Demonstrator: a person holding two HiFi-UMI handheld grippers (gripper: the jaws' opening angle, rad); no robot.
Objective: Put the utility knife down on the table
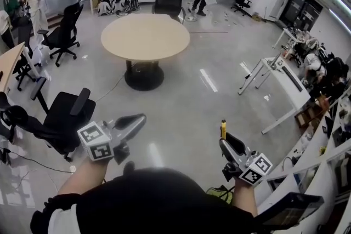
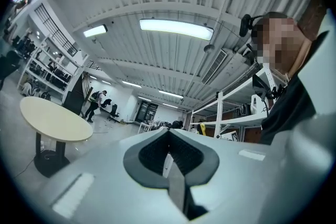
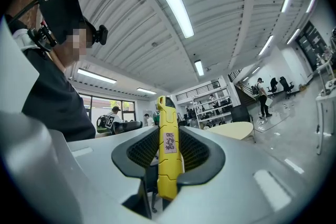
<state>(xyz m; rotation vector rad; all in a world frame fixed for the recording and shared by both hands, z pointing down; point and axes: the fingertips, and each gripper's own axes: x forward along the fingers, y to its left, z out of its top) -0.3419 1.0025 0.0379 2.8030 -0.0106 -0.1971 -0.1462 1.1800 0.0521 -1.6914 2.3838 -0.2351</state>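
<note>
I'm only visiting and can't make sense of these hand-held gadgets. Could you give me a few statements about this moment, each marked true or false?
1. The right gripper has a yellow utility knife clamped between its fingers. True.
2. The left gripper holds a tool as well. False: its fingers are together with nothing between them.
3. The knife lies on the round table. False: it is in the right gripper, well apart from the table.
4. In the head view, a black office chair stands to the left of the round table. True.
</note>
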